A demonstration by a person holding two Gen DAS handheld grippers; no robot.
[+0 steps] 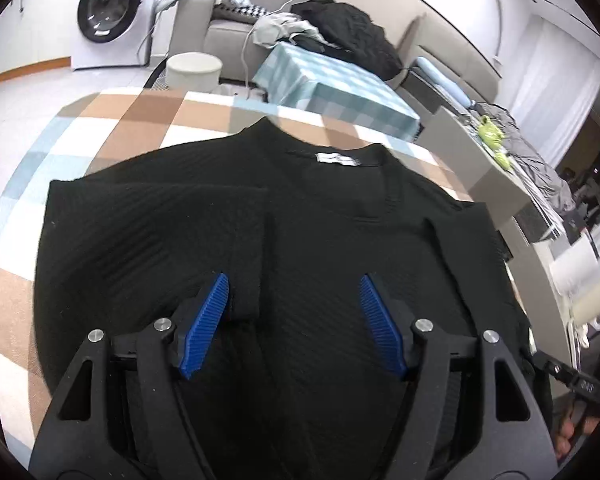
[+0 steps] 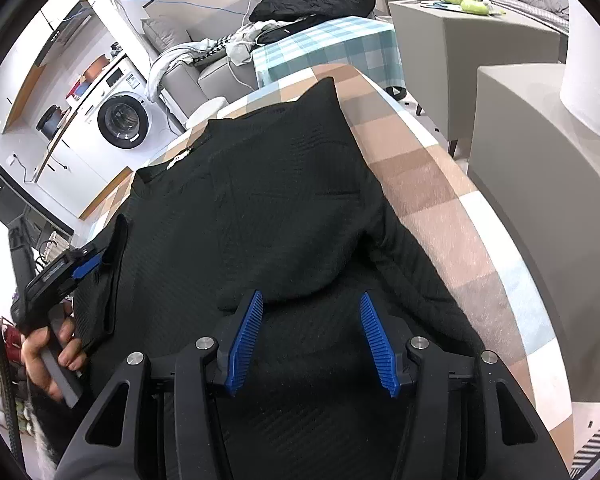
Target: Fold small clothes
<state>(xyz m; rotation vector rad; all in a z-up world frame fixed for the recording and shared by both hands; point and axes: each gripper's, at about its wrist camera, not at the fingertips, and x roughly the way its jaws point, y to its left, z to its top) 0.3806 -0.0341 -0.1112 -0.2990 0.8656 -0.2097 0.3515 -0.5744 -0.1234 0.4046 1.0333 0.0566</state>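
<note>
A black ribbed top (image 1: 308,216) lies flat on a checked tablecloth (image 1: 148,120), collar with a white label (image 1: 337,159) at the far side. Both sleeves are folded in over the body. My left gripper (image 1: 294,292) hovers open over the lower middle of the top, beside the folded left sleeve cuff (image 1: 246,300). In the right wrist view the top (image 2: 260,208) fills the middle, and my right gripper (image 2: 310,312) is open just above the folded right sleeve. The left gripper (image 2: 82,266) shows at the garment's left edge, held by a hand.
A second table with a teal checked cloth (image 1: 332,88) holds a black garment pile (image 1: 348,28). A grey sofa (image 1: 228,36), a white washing machine (image 1: 112,12) and a round stool (image 1: 194,68) stand behind. A grey cabinet (image 2: 540,152) is to the right.
</note>
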